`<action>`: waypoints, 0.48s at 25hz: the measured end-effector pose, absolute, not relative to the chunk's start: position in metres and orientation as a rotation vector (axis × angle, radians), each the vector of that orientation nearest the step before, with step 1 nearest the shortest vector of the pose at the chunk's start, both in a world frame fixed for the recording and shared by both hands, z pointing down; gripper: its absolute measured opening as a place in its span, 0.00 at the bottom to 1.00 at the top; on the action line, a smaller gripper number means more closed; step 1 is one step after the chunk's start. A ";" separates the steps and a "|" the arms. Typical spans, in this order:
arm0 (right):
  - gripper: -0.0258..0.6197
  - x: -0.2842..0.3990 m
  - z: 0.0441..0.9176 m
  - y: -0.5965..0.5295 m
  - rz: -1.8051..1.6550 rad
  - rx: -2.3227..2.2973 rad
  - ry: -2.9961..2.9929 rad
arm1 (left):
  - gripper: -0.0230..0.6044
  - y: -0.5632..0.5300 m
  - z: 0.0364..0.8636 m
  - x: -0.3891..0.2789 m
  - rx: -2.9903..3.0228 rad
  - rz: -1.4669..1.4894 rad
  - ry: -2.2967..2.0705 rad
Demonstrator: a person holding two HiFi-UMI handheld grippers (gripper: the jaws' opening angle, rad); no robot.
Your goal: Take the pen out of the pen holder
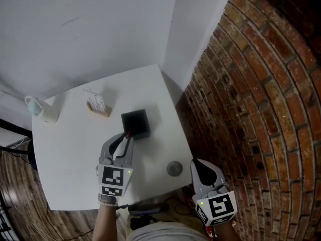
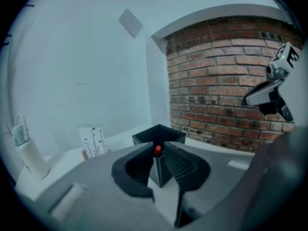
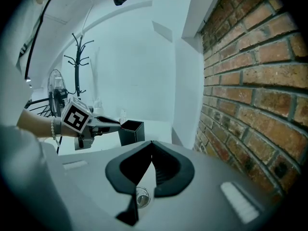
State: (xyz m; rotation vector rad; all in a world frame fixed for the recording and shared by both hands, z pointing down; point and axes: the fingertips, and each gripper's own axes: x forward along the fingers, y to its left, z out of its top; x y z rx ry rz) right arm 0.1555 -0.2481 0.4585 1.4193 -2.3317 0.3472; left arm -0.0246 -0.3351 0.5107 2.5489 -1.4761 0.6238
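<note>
A black square pen holder stands on the white table; it also shows in the left gripper view and the right gripper view. A pen with a red tip rises at the holder's near corner. My left gripper reaches that corner, and its jaws sit closed on the red tip. My right gripper hangs off the table's right front edge, shut with nothing between its tips.
A small round metal piece lies near the table's front right, just under my right gripper. A card stand and a white bottle sit at the back left. A brick wall runs along the right.
</note>
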 end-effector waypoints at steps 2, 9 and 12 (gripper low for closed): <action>0.05 0.156 0.459 -0.248 0.344 1.417 -2.333 | 0.13 -0.335 0.510 -0.025 2.554 0.632 -1.478; 0.05 0.155 0.460 -0.245 0.333 1.409 -2.332 | 0.07 -0.334 0.508 -0.025 2.553 0.661 -1.491; 0.05 0.155 0.458 -0.244 0.329 1.411 -2.338 | 0.07 -0.333 0.502 -0.023 2.563 0.648 -1.492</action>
